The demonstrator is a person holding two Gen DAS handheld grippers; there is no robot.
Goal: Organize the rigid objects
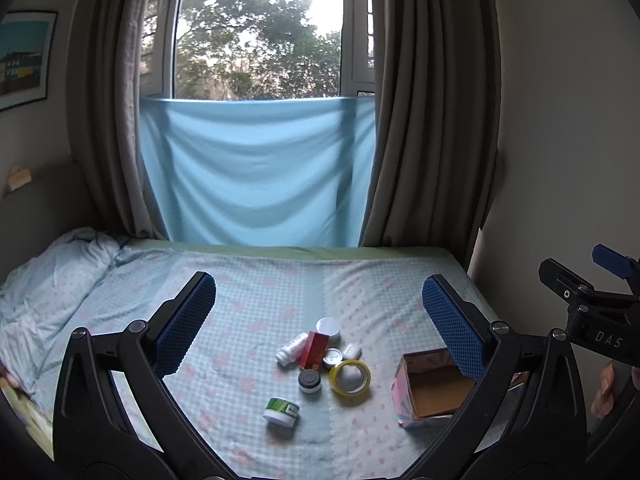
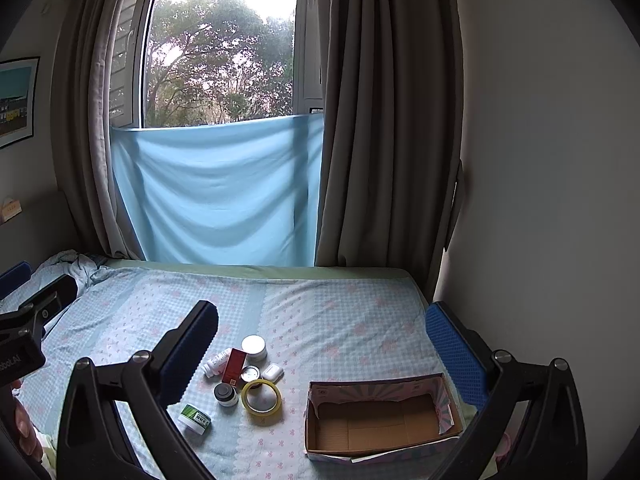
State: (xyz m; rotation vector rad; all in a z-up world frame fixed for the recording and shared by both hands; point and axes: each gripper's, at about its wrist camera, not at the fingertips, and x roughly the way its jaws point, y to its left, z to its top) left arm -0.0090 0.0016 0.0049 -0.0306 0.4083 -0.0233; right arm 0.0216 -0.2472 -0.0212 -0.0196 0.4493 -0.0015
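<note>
Jars (image 2: 224, 376) beside cardboard box (image 2: 380, 416) — both grippers (image 1: 320, 304) (image 2: 320, 336) wide apart — "DAS" on one.

A tall window (image 2: 220, 48) at twelve o'clock lets in pale daylight over leafy trees, its lower part covered by a light blue cloth (image 2: 216, 188) (draped in soft folds). Brown-grey curtains (image 2: 388, 120) flank it; a framed picture (image 1: 26, 58) hangs at ten o'clock, and a bed (image 2: 340, 320) with a blue checked sheet fills six o'clock.

Home bedroom: bed (image 2: 320, 312), curtains (image 2: 380, 120), window (image 2: 220, 52).
</note>
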